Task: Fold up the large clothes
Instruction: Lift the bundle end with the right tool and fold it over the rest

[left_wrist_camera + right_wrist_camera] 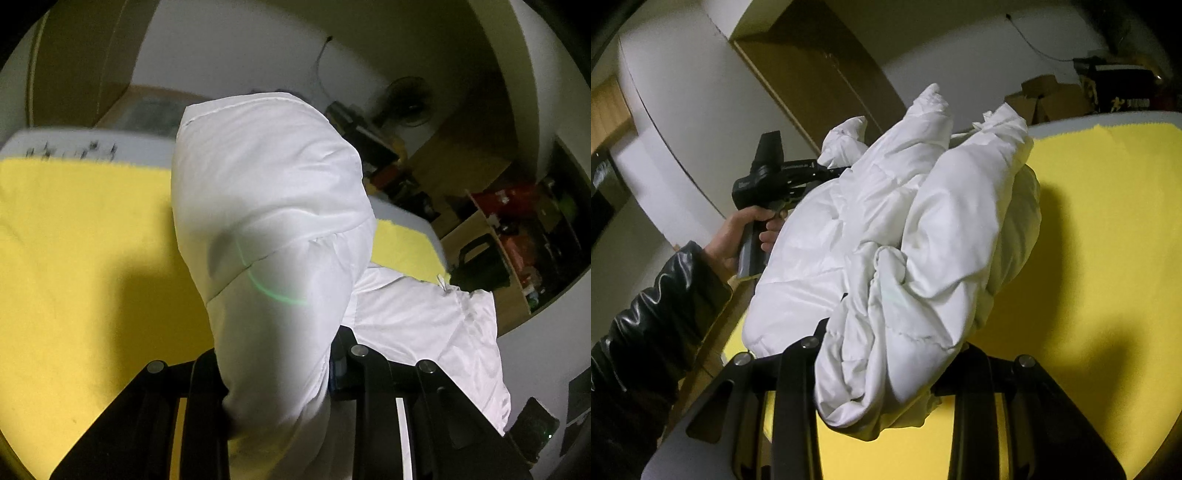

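A white puffy jacket hangs lifted above a yellow cloth-covered surface. My left gripper is shut on a padded part of the jacket, which covers the fingertips. The rest of the jacket droops to the right. In the right wrist view my right gripper is shut on a bunched part of the same jacket, held above the yellow surface. The left gripper's body shows there at the left, its tip buried in the jacket.
A grey surface edge borders the yellow cloth at the back. Cluttered wooden shelves and a fan stand to the right. A wooden wardrobe and white wall lie behind. The person's black-sleeved arm is at the left.
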